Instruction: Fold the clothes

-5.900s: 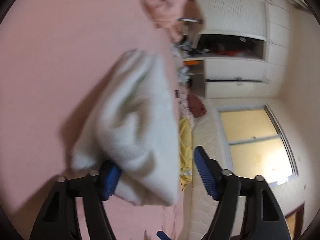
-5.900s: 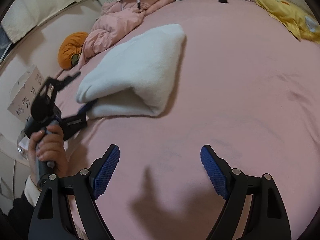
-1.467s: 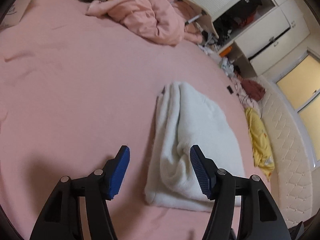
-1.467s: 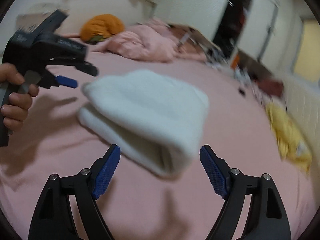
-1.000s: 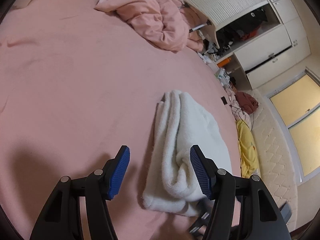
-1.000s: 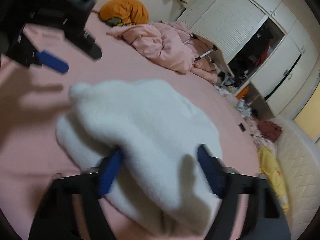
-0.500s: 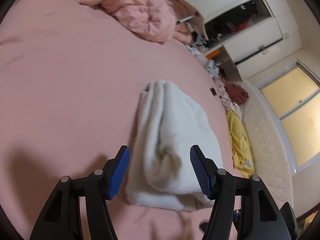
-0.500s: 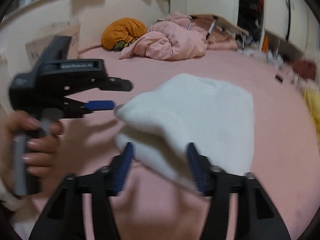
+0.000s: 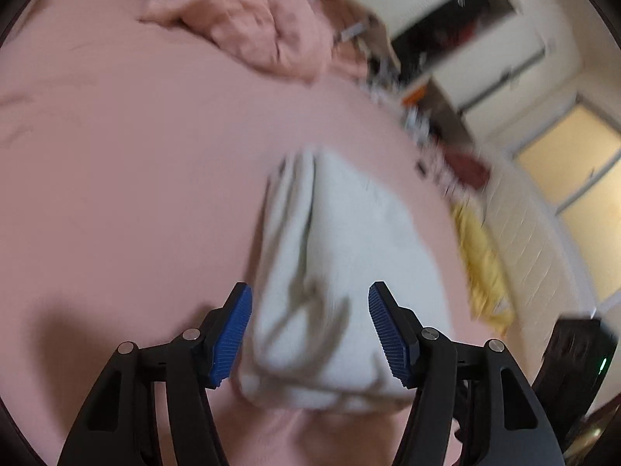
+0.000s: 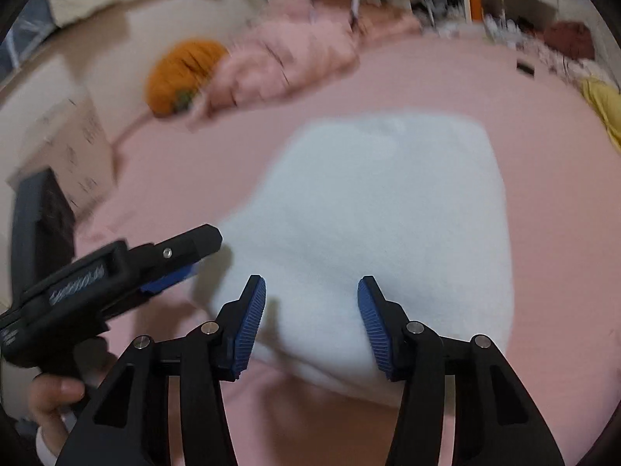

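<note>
A folded white fleece garment (image 9: pixel 333 272) lies on the pink bed sheet (image 9: pixel 116 178). In the left wrist view my left gripper (image 9: pixel 310 326) is open, its blue pads on either side of the garment's near folded end. In the right wrist view the same garment (image 10: pixel 388 209) lies ahead, and my right gripper (image 10: pixel 310 322) is open with its pads over the garment's near edge. The left gripper (image 10: pixel 170 272) also shows at the left of that view, held by a hand beside the garment's corner. The frames are blurred.
A crumpled pink blanket (image 9: pixel 264 27) and an orange cushion (image 10: pixel 182 73) lie at the far side of the bed. A yellow garment (image 9: pixel 481 264) lies at the right edge. A cardboard box (image 10: pixel 66 147) stands left of the bed. White wardrobes line the far wall.
Both grippers have moved in close to the garment's near end and stay open. The right view has swung so the garment fills its centre. The garment stays on the bed.
</note>
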Demonstrator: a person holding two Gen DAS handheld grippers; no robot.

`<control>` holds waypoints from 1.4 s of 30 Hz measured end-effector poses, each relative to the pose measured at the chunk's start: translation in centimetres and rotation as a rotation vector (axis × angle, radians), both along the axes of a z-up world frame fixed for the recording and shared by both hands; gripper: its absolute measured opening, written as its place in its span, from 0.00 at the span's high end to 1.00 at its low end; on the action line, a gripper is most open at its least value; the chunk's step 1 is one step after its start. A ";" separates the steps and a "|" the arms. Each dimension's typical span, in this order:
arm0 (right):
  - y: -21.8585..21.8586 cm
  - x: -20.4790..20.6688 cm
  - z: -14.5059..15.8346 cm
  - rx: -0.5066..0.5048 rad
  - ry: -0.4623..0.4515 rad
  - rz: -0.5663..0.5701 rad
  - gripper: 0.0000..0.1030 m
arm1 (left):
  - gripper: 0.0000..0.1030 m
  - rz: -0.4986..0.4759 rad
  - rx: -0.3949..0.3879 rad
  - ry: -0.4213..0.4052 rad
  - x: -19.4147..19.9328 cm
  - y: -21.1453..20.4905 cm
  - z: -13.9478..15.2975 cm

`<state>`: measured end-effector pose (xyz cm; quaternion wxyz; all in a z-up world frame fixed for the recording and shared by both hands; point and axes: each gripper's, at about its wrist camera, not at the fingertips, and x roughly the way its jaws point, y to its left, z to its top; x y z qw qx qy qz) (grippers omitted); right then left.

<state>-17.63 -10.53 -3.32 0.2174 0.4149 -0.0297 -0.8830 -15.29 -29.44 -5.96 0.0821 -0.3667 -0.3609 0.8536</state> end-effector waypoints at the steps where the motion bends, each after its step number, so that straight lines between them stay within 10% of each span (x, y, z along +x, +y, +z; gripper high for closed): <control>1: -0.4 0.1 -0.3 0.016 -0.002 0.012 0.50 | 0.40 0.019 0.011 0.010 0.3 -0.5 0.1; 5: -1.8 -0.6 -3.1 0.112 -0.106 0.038 0.50 | 0.40 0.063 0.037 0.029 0.7 -1.6 0.3; 14: 7.9 1.6 1.5 -0.092 0.073 -0.238 0.28 | 0.29 -0.099 0.164 0.260 2.4 2.1 2.5; 20: 8.3 0.0 1.9 -0.126 0.069 -0.148 0.28 | 0.26 -0.177 -0.236 0.062 0.3 7.7 -0.4; 23: 7.5 -3.4 2.4 -0.141 0.077 -0.064 0.29 | 0.40 -0.118 -0.265 0.027 0.4 7.5 -0.9; 29: 5.7 -7.5 -3.2 0.085 0.036 0.043 0.45 | 0.24 0.007 -0.212 0.326 1.0 5.6 8.5; 33: 7.5 -5.9 -1.0 -0.020 0.120 0.031 0.45 | 0.31 -0.156 -0.218 0.188 -7.2 8.3 7.5; 36: 10.0 -7.0 1.5 -0.103 0.161 -0.046 0.45 | 0.62 -0.273 -0.099 -0.095 -12.7 10.1 1.2; 37: 10.3 -8.1 1.8 -0.110 0.150 -0.050 0.45 | 0.87 -0.268 -0.126 -0.151 -13.1 10.4 -0.7; 38: 10.3 -9.6 1.9 -0.108 0.130 -0.038 0.45 | 0.91 -0.259 -0.197 -0.122 -12.5 10.7 -0.4; 42: 9.4 -15.6 -1.7 -0.045 -0.057 0.028 0.45 | 0.75 -0.176 -0.200 -0.044 -10.8 10.3 2.4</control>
